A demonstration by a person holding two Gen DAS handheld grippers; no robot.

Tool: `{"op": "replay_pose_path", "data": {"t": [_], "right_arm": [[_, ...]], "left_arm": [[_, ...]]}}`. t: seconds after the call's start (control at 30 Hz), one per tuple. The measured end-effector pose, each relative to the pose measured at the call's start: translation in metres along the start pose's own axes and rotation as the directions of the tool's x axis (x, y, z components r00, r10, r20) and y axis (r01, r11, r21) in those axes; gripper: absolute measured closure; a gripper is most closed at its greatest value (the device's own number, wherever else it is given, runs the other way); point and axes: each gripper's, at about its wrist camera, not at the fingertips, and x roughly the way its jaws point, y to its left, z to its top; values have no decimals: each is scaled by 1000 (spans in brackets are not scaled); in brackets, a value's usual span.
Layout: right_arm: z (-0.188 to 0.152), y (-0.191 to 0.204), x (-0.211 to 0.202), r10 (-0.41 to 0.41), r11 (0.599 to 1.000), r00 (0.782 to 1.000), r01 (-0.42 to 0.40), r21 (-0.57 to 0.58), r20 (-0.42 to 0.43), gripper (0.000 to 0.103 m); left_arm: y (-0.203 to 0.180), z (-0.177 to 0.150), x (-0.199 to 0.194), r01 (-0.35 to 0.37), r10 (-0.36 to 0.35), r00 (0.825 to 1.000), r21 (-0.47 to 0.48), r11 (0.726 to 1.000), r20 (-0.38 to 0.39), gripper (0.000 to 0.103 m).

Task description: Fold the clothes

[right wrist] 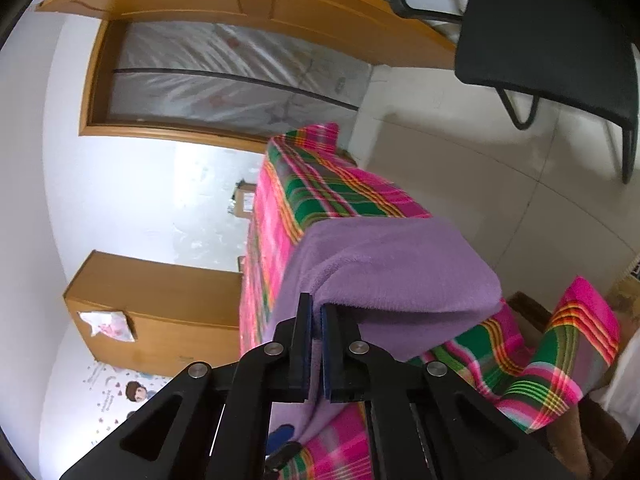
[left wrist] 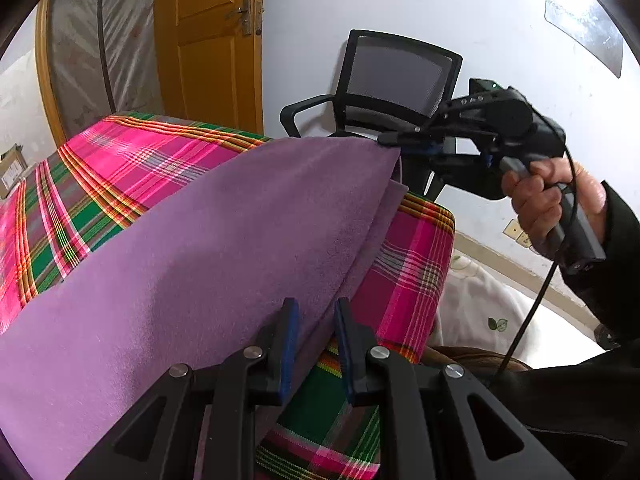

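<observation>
Pinching a corner of the purple cloth (right wrist: 384, 268), right tool (right wrist: 317, 316) is closed on it; left tool (left wrist: 316, 312) is narrowly parted around the cloth's folded edge, grip unclear. Cloth is raised over the plaid-covered desk (left wrist: 120, 168), black chair (left wrist: 396, 76) behind.
</observation>
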Motion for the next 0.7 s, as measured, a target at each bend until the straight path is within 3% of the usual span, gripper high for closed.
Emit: {"op": "replay_pose_path", "data": {"t": [0.43, 0.47, 0.57, 0.7], "right_arm": [[8, 21, -2, 34, 999, 999, -34, -28, 15, 101], [9, 20, -2, 33, 999, 999, -32, -25, 15, 101], [9, 18, -3, 29, 999, 999, -29, -19, 18, 101], [10, 11, -5, 21, 1000, 1000, -21, -10, 23, 101]], "left_arm": [[-11, 6, 11, -21, 21, 1000, 44, 999, 8, 83], [-11, 6, 12, -20, 19, 1000, 40, 999, 9, 84], [-10, 9, 11, -21, 20, 1000, 36, 999, 12, 99], [-6, 12, -1, 27, -27, 999, 6, 1000, 43, 99]]}}
